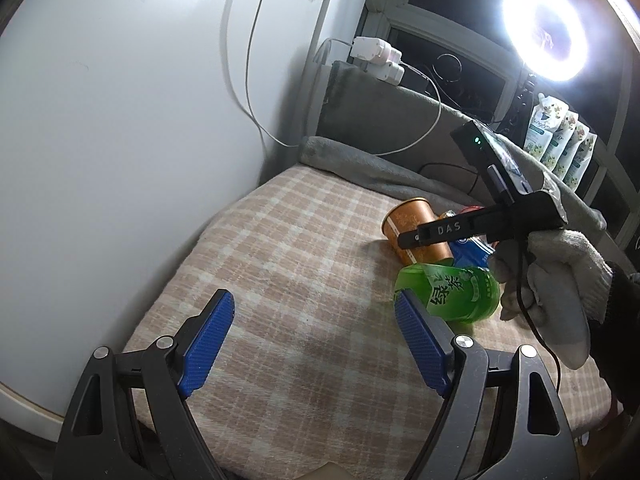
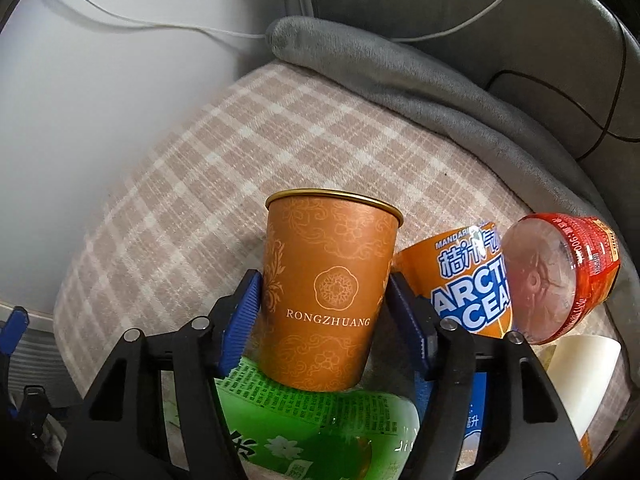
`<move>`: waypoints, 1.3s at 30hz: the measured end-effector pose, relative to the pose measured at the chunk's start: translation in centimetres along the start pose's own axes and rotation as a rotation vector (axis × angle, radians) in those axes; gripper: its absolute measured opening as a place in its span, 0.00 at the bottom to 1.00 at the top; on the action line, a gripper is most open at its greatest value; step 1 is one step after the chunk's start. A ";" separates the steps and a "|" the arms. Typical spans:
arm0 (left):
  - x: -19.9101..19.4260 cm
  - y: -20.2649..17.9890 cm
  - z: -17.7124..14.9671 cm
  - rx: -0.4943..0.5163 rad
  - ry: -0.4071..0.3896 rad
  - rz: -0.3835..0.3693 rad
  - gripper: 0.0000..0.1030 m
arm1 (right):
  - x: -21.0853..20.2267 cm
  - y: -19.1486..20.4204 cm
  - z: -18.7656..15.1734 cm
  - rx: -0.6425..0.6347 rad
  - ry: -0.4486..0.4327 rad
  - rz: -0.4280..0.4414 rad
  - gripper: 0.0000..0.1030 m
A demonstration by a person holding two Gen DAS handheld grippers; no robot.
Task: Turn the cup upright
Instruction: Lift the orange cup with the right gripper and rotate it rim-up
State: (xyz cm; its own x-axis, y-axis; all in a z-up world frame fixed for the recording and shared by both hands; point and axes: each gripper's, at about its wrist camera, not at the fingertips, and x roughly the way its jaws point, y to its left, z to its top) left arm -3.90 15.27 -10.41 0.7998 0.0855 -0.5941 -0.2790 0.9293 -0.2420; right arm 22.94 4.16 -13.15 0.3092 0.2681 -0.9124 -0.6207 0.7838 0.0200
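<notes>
An orange paper cup (image 2: 328,300) printed RONGZHUANG sits between the blue pads of my right gripper (image 2: 320,300), which is shut on its sides. The cup's gold rim points away along the fingers, and its base rests over a green bottle (image 2: 312,424). In the left wrist view the cup (image 1: 404,220) leans on the plaid cloth (image 1: 300,240), and a black finger (image 1: 436,232) of the right gripper, held by a gloved hand (image 1: 552,280), crosses it. My left gripper (image 1: 316,308) hangs open over bare cloth, left of the green bottle (image 1: 452,288).
An orange Arctic Ocean bottle (image 2: 472,276), a red-labelled bottle (image 2: 560,276) and a white cup (image 2: 580,368) lie right of the cup. A grey blanket (image 1: 380,168) borders the cloth at the back. A white wall (image 1: 120,120) stands at the left. A ring light (image 1: 544,32) glares.
</notes>
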 end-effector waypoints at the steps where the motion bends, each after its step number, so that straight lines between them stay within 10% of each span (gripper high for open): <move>1: -0.1 -0.1 0.0 0.002 -0.002 0.001 0.79 | -0.4 -0.1 0.1 0.008 -0.019 0.012 0.64; 18: -1.1 -3.3 0.5 0.063 -0.014 -0.059 0.79 | -12.5 -1.0 -5.0 0.113 -0.218 0.140 0.64; 39: 2.8 -14.2 -1.3 0.175 0.184 -0.335 0.79 | -7.8 -9.5 -19.0 0.441 -0.025 0.185 0.65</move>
State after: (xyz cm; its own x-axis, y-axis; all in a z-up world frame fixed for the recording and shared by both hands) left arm 1.58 1.88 -9.64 0.7182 -0.2827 -0.6358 0.0872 0.9431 -0.3209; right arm 12.72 -15.99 -13.95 0.2428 0.4343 -0.8674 -0.3035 0.8833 0.3573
